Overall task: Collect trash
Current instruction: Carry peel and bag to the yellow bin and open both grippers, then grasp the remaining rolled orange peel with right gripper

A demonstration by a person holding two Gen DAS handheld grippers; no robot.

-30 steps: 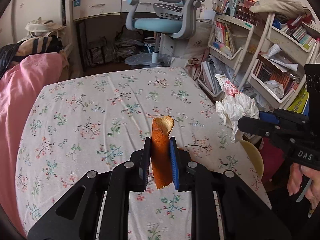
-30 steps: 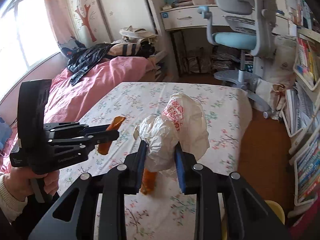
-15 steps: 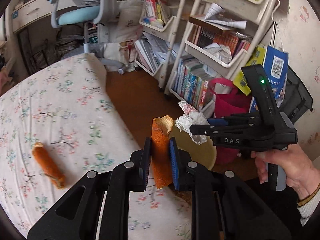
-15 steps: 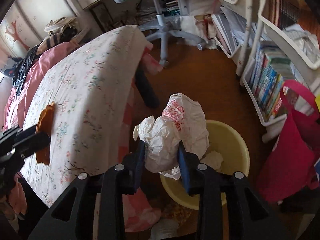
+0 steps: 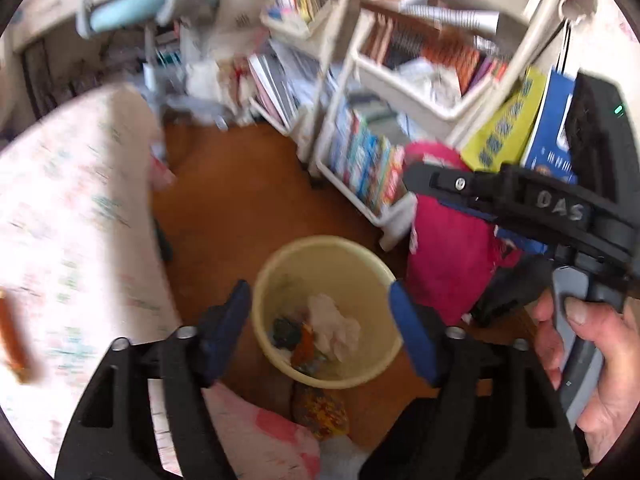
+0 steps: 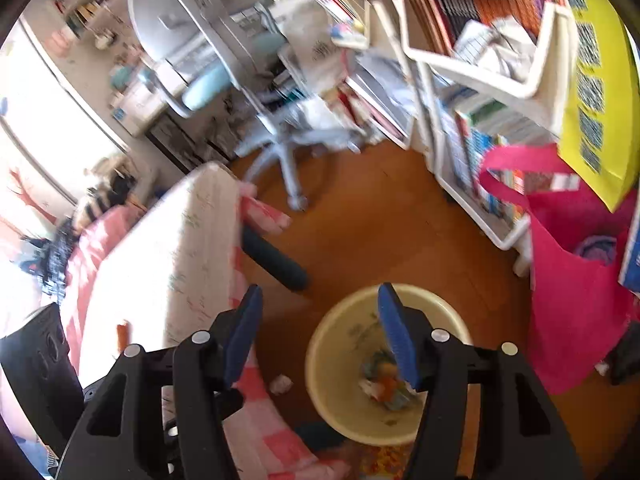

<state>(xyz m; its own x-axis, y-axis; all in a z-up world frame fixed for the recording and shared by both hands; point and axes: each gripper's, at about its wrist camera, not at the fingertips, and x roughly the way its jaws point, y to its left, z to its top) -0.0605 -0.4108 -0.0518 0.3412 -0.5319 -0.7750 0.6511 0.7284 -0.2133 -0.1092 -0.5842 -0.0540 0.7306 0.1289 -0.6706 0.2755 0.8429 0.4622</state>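
Note:
A pale yellow bin (image 5: 264, 312) stands on the wooden floor beside the table. Inside it lie crumpled white paper (image 5: 334, 322), an orange peel (image 5: 304, 346) and other scraps. My left gripper (image 5: 320, 320) hangs right above the bin, its jaws opening wide with nothing between them. My right gripper (image 6: 318, 334) hovers over the bin's (image 6: 320, 364) left rim, its jaws also opening and empty; the trash (image 6: 384, 384) shows below its right finger. A second orange peel (image 5: 12, 340) lies on the floral tablecloth (image 5: 60, 208) at the far left. The right gripper's body (image 5: 552, 208) and the hand holding it show in the left wrist view.
A pink bag (image 6: 576, 280) stands right of the bin, with white book shelves (image 6: 480, 92) behind it. A grey and blue swivel chair (image 6: 224, 68) sits farther back. A small white scrap (image 6: 280, 385) lies on the floor by the table's cloth edge.
Both grippers swung from the table over to the bin and opened. The orange peel left the left jaws and the crumpled white bag left the right jaws; both lie in the bin.

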